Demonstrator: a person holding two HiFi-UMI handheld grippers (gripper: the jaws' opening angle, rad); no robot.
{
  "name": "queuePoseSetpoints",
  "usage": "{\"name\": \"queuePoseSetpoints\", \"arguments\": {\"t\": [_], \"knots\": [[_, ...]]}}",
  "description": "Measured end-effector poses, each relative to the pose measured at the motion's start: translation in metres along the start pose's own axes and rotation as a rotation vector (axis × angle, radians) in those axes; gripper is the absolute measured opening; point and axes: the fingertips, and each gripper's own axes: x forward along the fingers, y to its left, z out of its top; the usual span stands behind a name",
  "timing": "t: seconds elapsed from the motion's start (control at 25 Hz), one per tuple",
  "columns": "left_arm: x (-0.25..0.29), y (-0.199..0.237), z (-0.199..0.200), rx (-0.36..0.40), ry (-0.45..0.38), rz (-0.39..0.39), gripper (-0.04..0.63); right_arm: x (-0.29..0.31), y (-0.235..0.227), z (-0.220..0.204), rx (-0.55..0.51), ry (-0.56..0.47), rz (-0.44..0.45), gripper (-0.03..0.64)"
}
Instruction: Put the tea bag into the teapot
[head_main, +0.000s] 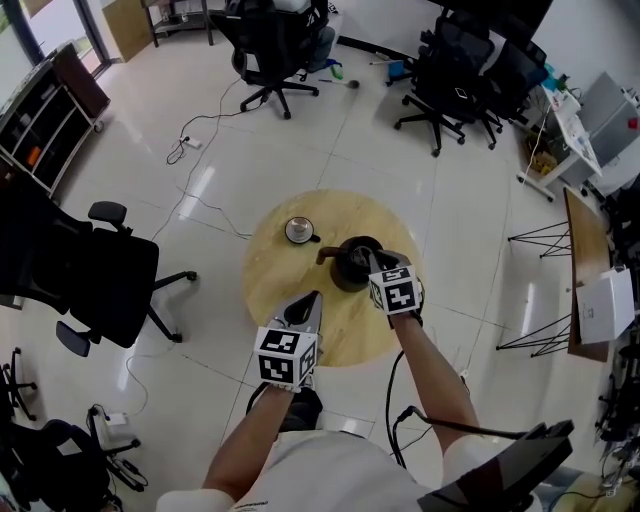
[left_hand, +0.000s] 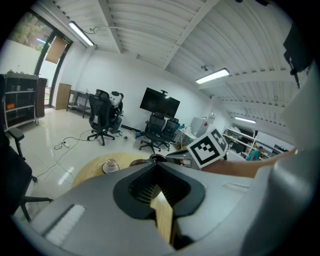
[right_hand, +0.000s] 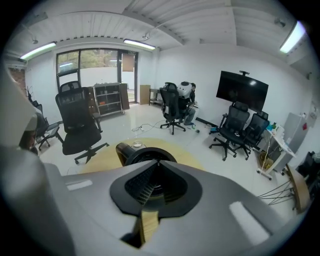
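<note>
Pale tiled office, swivel chairs (head_main: 275, 45) far off, round wooden tabletop (head_main: 270, 285) in the middle. Fingers of the right gripper (right_hand: 159, 162) pressed to a point, nothing seen between, poised just over the open mouth of the dark teapot (right_hand: 145, 155). Closed and empty too, the left gripper (left_hand: 154, 163), by the near edge, left of the pot. No tea bag visible in any view; perhaps already inside. Likely next: lift clear without knocking the rim.

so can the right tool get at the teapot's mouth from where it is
Probably yes: the right tool hangs right beside the teapot, whose mouth looks uncovered, and nothing stands between them.
</note>
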Motion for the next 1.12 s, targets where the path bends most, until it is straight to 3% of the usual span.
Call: {"name": "queuePoseSetpoints", "arguments": {"t": [0.04, 0.52, 1.12], "knots": [[0.001, -0.002, 0.0, 0.002, 0.001, -0.003, 0.012, -0.007, -0.002, 0.002, 0.013, -0.023, -0.008, 0.002], [-0.009, -0.03, -0.006, 0.074, -0.002, -0.02, 0.012, -0.1, 0.02, -0.022, 0.267, -0.24, 0.067, 0.002], [-0.107, -0.115, -0.058, 0.131, -0.079, 0.006, 0.012, -0.257, 0.058, -0.097, 0.301, -0.394, 0.092, 0.002]]}}
